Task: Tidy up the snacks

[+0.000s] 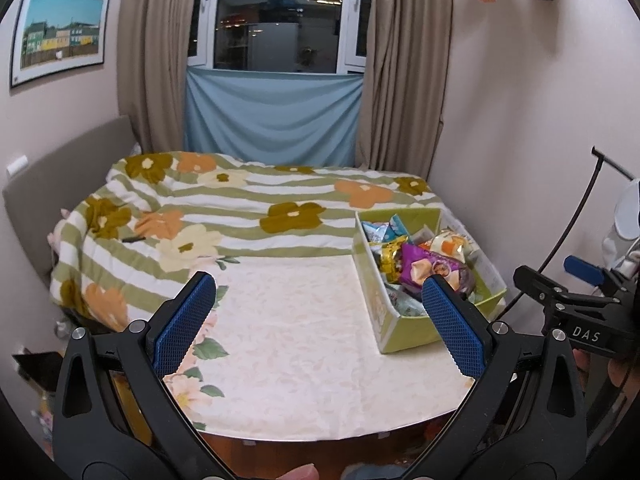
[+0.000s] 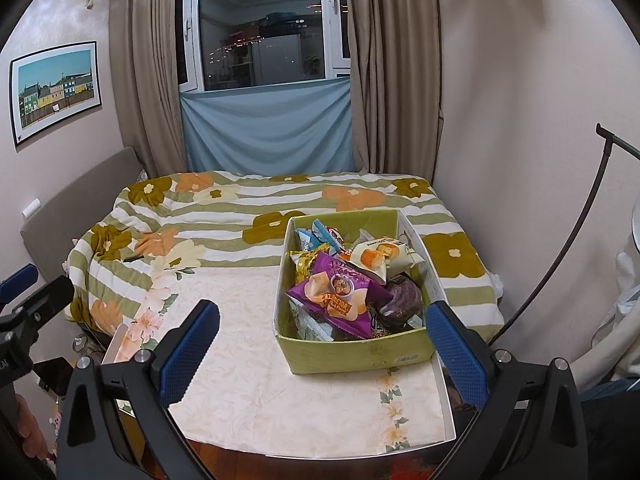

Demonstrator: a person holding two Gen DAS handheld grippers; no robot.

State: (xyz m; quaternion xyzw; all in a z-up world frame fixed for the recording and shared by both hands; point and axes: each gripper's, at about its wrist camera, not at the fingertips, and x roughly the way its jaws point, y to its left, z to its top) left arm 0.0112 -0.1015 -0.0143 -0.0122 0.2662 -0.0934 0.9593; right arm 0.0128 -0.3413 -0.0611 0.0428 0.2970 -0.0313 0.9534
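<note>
Green box point(image 2: 352, 354), purple snack bag point(image 2: 340, 300), green-striped floral blanket point(image 2: 224, 216), seemingly cream leaf-patterned tablecloth point(image 2: 256, 380).

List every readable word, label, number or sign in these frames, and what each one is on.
"DAS": white letters on the right gripper body, seen from the left wrist view.
Purple snack bag: printed text, too blurred to read.
White snack bag: small print, unreadable.
Green box: barcode sticker, digits too small.
Framed picture: no legible text.

The purple snack bag point(image 2: 340, 300) and the orange-and-white packet point(image 2: 376, 258) are covering the wrappers beneath them in the green box point(image 2: 356, 354). The print on every wrapper is staying too small to read. The table's point(image 2: 280, 392) near edge is disappearing behind the right gripper's fingers point(image 2: 456, 354).
</note>
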